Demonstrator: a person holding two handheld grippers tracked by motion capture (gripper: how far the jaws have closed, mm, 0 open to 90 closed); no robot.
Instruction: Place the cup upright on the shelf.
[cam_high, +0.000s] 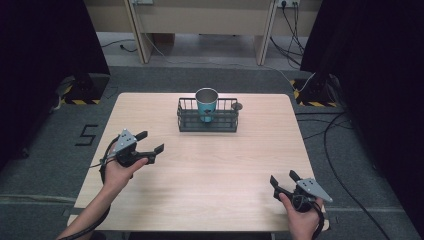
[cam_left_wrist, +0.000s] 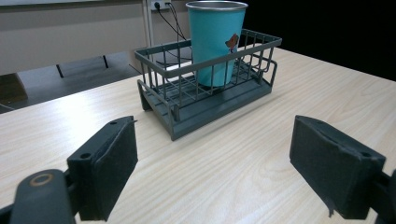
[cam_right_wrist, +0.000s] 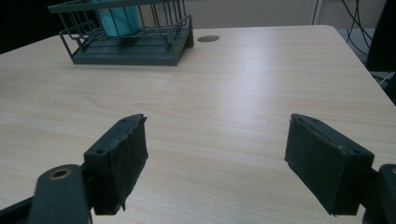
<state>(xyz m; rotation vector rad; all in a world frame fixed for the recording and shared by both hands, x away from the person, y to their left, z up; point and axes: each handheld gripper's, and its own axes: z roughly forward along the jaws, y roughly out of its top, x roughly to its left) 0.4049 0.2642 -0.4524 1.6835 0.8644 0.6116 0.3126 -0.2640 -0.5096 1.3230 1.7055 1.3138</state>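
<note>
A teal metal cup (cam_high: 206, 104) (cam_left_wrist: 216, 41) stands upright inside a dark wire basket (cam_high: 186, 120) (cam_left_wrist: 173, 105) (cam_right_wrist: 135, 49) at the far middle of the wooden table (cam_high: 210, 165). My left gripper (cam_high: 150, 142) (cam_left_wrist: 212, 170) is held over the table's left side, open, with nothing between its jaws; it faces the basket from a short way off. My right gripper (cam_high: 282, 178) (cam_right_wrist: 215, 163) hovers near the front right corner, open and empty, far from the basket.
A small round grommet (cam_high: 238, 106) (cam_right_wrist: 208, 38) lies in the tabletop just right of the basket. Cables (cam_high: 345, 150) trail on the floor to the right. Black stands (cam_high: 82, 87) flank the table's far corners.
</note>
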